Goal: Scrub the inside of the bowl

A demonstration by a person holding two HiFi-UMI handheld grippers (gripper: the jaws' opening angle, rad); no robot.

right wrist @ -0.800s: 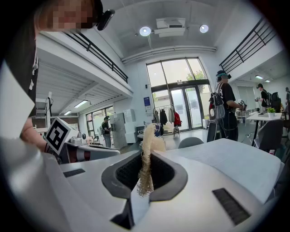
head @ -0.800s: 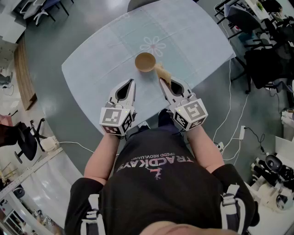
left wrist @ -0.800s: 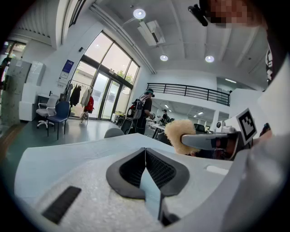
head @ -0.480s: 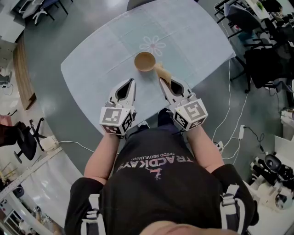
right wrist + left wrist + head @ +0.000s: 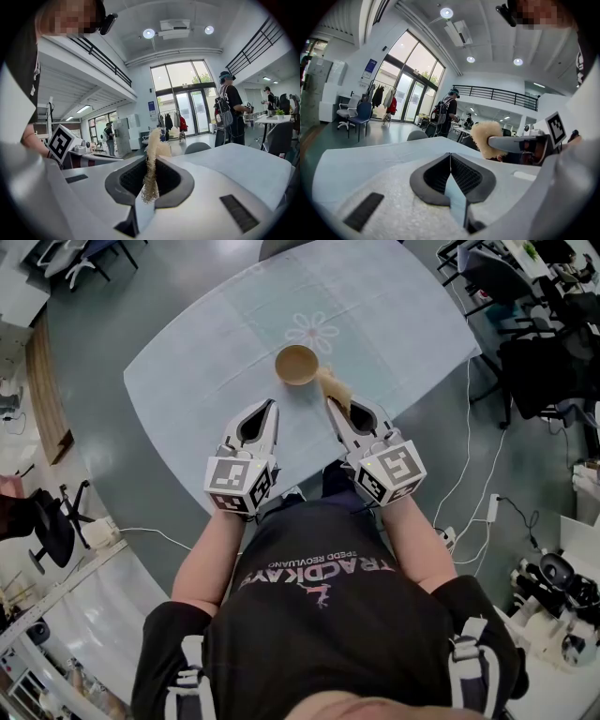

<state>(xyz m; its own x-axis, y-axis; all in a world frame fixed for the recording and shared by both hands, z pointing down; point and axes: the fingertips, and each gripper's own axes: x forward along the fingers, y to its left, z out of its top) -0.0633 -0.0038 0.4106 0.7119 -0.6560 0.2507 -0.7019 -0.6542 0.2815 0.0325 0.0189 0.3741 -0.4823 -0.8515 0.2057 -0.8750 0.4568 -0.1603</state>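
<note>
A tan bowl (image 5: 296,366) stands upright on the pale blue table (image 5: 206,362), in front of both grippers in the head view. My right gripper (image 5: 330,405) is shut on a beige loofah scrubber (image 5: 334,390), whose far end lies beside the bowl's near right rim. In the right gripper view the scrubber (image 5: 151,168) sticks up between the closed jaws. My left gripper (image 5: 271,405) hovers near the table's front edge, left of the right one, jaws shut with nothing between them. The left gripper view shows the scrubber (image 5: 486,139) held in the right gripper; the bowl is hidden there.
A flower print (image 5: 312,333) marks the tablecloth beyond the bowl. Office chairs (image 5: 47,521), cables (image 5: 469,484) and desks ring the table on the grey floor. People stand in the hall behind, among them one with a backpack (image 5: 230,112).
</note>
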